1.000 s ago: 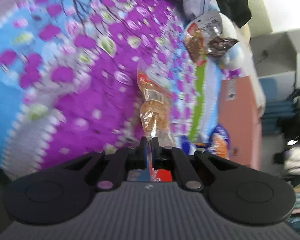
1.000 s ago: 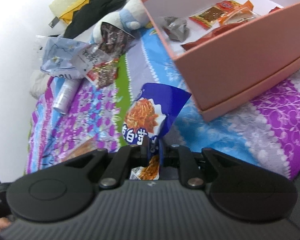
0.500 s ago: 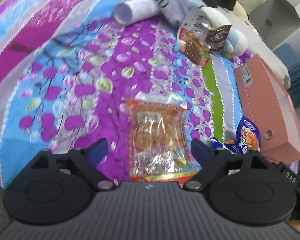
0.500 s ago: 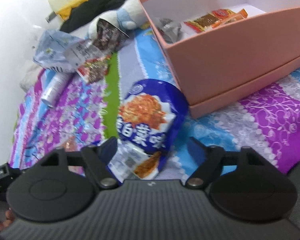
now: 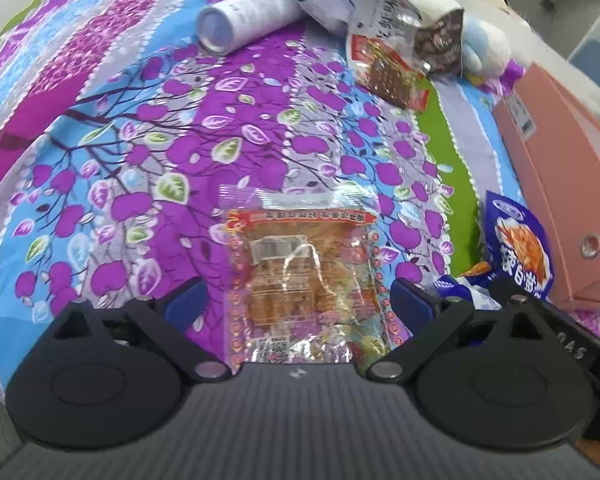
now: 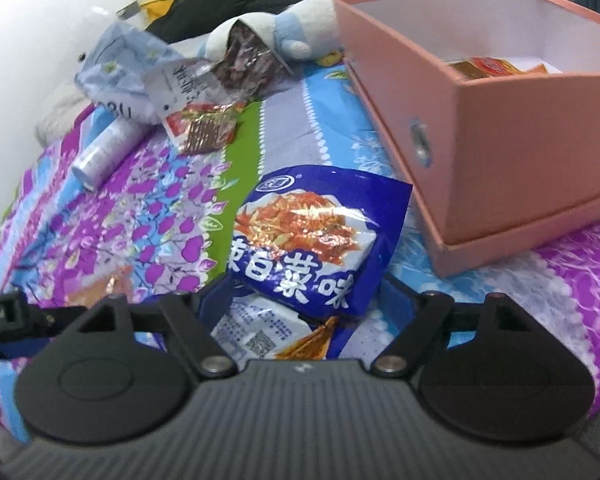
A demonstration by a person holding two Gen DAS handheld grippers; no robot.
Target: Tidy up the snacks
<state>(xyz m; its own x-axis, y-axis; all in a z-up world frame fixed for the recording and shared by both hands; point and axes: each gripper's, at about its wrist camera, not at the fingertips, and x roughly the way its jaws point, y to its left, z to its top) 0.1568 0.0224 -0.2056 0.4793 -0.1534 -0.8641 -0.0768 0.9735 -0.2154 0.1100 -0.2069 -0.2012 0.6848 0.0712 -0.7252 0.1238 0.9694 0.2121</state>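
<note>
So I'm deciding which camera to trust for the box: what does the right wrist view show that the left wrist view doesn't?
Only the right wrist view looks into the pink box, with orange packets inside.

Only the left wrist view shows the clear snack packet whole, lying between the open left gripper jaws.

Both show the blue snack bag, the white tube and the floral bedspread.

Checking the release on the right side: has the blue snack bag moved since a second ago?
Yes. The blue snack bag was pinched upright beside the pink box; it now lies flat on the bedsheet between the just-opened jaws of the right gripper.
</note>
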